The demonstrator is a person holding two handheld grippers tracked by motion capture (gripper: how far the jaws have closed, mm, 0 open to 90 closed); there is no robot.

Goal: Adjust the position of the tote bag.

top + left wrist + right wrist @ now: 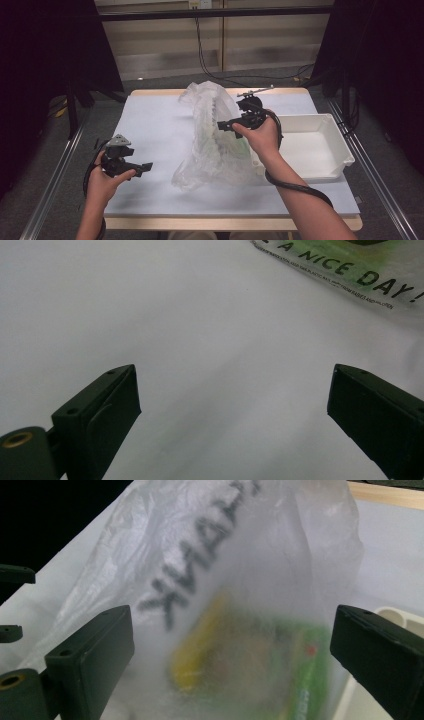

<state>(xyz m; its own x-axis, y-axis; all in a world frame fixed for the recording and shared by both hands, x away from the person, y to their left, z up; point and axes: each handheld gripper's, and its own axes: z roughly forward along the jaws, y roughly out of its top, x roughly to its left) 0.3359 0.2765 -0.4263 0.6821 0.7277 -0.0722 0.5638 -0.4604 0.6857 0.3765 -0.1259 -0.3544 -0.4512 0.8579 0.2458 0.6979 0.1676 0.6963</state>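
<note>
A thin, translucent white plastic bag (210, 150) stands crumpled in the middle of the table, with green and yellow packets showing faintly through it. My right gripper (220, 125) is raised against the bag's right side, pointing left. In the right gripper view my right gripper (233, 611) is open, jaws wide apart. The bag (225, 555) with its dark lettering hangs close ahead of them. My left gripper (146, 166) hovers low at the front left, apart from the bag. My left gripper (233, 370) is open over bare table. A printed bag corner (360, 270) lies farther off.
A white rectangular tray (345, 145) sits at the right of the table, just beyond the bag; its rim (395, 615) shows past my right jaw. The pale table surface (150, 120) stretches to the left. Dark curtains and metal rails flank the table.
</note>
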